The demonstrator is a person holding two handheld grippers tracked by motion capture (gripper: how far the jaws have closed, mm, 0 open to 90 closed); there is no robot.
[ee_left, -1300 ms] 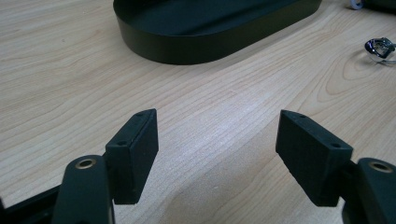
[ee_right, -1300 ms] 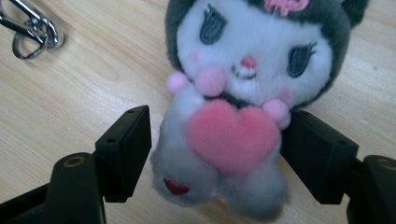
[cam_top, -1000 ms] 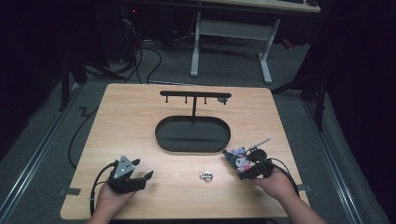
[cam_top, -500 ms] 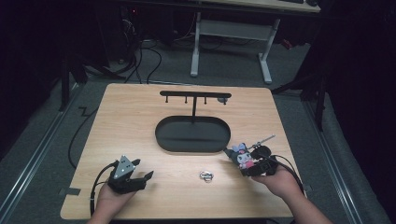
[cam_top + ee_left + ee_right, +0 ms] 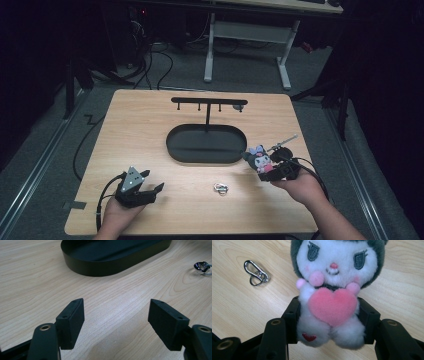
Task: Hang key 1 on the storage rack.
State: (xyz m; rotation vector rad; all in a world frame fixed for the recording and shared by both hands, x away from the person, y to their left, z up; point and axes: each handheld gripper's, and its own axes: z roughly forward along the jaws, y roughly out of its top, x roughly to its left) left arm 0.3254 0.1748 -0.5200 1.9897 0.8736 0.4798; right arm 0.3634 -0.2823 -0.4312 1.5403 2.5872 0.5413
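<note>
Right tool (image 5: 329, 322) clamping a plush toy (image 5: 332, 290) by its body; metal clip (image 5: 256, 273) lying ahead-left; left tool (image 5: 116, 322) resting wide open, gripping nothing, before black oval tray (image 5: 110, 257).

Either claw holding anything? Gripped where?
Right claw grips the plush toy by its lower body, jaws on both sides. Left claw is open, holding nothing.

Dim room: grey carpet floor (image 5: 45, 150); white-legged desk (image 5: 247, 35) at 12 o'clock; black cables (image 5: 155, 60) at 11 o'clock.
</note>
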